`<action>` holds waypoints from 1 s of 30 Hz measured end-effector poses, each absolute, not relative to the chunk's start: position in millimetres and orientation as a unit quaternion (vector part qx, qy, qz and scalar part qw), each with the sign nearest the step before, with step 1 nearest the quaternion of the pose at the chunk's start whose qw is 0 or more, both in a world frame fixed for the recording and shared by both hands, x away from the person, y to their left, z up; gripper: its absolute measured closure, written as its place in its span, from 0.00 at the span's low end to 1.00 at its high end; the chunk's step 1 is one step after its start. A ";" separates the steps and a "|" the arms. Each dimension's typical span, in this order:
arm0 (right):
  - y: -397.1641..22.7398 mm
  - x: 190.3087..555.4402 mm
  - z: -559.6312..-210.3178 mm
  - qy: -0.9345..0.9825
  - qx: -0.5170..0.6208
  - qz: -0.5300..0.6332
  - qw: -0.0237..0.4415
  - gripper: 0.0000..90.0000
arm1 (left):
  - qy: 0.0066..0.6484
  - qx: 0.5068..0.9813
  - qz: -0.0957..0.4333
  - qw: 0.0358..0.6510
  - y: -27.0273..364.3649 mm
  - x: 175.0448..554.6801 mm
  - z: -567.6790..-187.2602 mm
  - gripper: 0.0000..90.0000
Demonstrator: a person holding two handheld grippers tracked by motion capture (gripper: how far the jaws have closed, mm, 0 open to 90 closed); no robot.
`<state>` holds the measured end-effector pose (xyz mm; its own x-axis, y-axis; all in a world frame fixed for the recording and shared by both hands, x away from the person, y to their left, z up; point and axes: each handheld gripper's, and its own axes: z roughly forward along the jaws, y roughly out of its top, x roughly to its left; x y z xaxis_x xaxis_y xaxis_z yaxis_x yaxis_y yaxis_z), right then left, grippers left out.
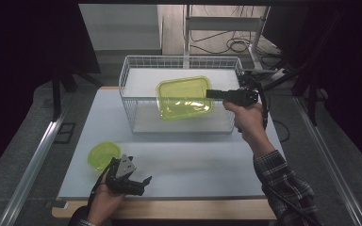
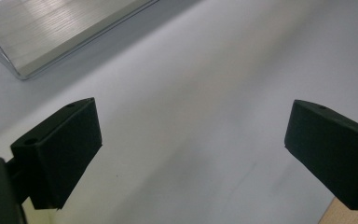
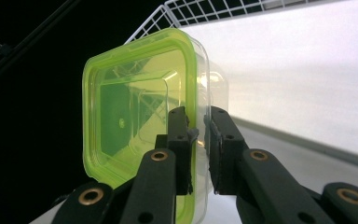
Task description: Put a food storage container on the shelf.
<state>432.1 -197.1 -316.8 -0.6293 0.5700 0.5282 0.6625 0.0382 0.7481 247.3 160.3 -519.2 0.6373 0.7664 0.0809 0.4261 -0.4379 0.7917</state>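
Near the bench's front left corner, the left tool [image 1: 139,182] waits with jaws wide apart. Over the white wire basket [image 1: 133,96], the right tool [image 1: 210,93] pinches the square yellow-green plastic box's [image 1: 184,98] right rim.

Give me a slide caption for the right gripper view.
Right tongs pinch the rim of a lidded yellow-green container, held on edge beside the white wire basket.
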 end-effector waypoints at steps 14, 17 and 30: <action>-188.6 452.6 -306.2 -0.708 -0.443 -0.550 0.023 0.89 | 0.364 0.819 0.219 0.385 159.4 247.4 -520.0 0.04; -188.1 457.9 -305.5 -0.704 -0.448 -0.550 0.018 0.89 | 0.363 0.820 0.219 0.385 159.4 247.4 -520.0 0.04; -184.7 478.1 -304.1 -0.693 -0.475 -0.542 -0.010 0.89 | 0.360 0.822 0.219 0.384 159.7 247.5 -519.8 0.04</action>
<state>478.1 -184.7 -304.1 -0.5486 0.6697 0.5006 0.6471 -0.0391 0.7614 247.5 159.7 -519.8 0.6454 0.7592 0.0842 0.4225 -0.4466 0.7887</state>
